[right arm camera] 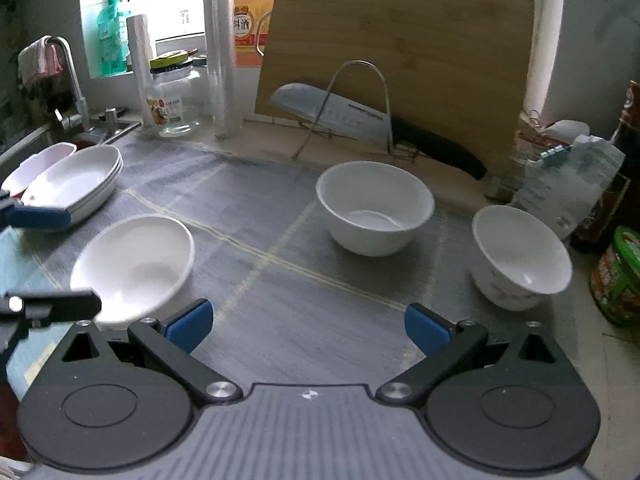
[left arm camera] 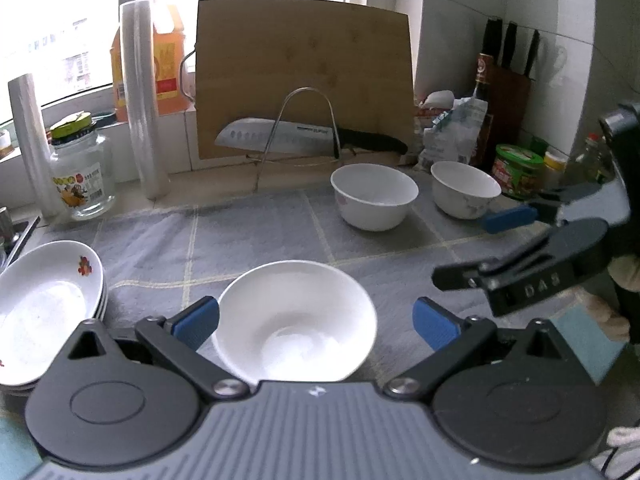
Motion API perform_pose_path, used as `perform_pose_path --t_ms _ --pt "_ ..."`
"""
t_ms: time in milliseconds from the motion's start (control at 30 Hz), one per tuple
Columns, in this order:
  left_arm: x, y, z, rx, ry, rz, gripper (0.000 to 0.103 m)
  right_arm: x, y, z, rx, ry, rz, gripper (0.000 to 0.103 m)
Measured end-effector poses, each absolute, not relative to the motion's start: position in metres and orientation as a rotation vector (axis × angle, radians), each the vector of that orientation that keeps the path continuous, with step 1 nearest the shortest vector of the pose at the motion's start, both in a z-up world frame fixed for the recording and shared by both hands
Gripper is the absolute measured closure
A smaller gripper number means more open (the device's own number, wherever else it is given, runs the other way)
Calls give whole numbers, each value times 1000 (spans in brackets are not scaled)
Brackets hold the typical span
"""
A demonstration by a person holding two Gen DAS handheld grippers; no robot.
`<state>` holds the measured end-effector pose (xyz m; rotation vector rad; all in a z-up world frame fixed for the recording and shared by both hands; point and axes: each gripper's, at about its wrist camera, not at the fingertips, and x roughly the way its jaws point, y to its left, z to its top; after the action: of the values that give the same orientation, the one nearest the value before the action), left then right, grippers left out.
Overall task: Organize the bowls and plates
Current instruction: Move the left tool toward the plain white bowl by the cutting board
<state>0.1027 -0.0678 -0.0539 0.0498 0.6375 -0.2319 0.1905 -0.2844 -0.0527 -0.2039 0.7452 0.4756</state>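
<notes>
A plain white bowl (left arm camera: 296,320) sits on the grey checked mat between the open fingers of my left gripper (left arm camera: 316,324); the fingers do not touch it. It shows in the right wrist view (right arm camera: 134,264) too. Two more white bowls stand further back: a middle one (left arm camera: 374,196) (right arm camera: 374,206) and a flowered one at the right (left arm camera: 464,189) (right arm camera: 520,256). A stack of white plates (left arm camera: 44,304) (right arm camera: 74,182) lies at the left. My right gripper (right arm camera: 308,328) is open and empty over the mat; it shows at the right of the left wrist view (left arm camera: 476,248).
A bamboo cutting board (left arm camera: 304,76) and a cleaver (left arm camera: 280,136) in a wire stand sit at the back. A glass jar (left arm camera: 82,170), film rolls (left arm camera: 144,100) and an oil jug (left arm camera: 160,52) stand at the left. Bags, bottles and a green tub (left arm camera: 516,170) crowd the right. The sink (right arm camera: 76,128) is far left.
</notes>
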Motion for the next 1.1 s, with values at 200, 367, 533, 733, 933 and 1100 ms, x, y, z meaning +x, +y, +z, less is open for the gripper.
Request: perform_pose_path --t_ms 200,367,533,733,933,1100 --pt "106 -86 -44 67 641 -202 1 185 -303 -56 -217 741 453 0" --pt "116 -95 -39 113 641 -252 1 184 -311 -59 -191 744 408 0" --pt "137 -93 -34 118 656 -335 1 187 -308 -62 -195 748 348 0" --pt "169 -96 -27 128 688 -414 1 195 -300 -63 -226 737 319 0" --pt "204 -104 -15 117 714 -456 1 210 -294 -60 -231 692 337 0" --pt "234 -112 -9 90 712 -459 1 231 -293 -59 -221 655 359 0"
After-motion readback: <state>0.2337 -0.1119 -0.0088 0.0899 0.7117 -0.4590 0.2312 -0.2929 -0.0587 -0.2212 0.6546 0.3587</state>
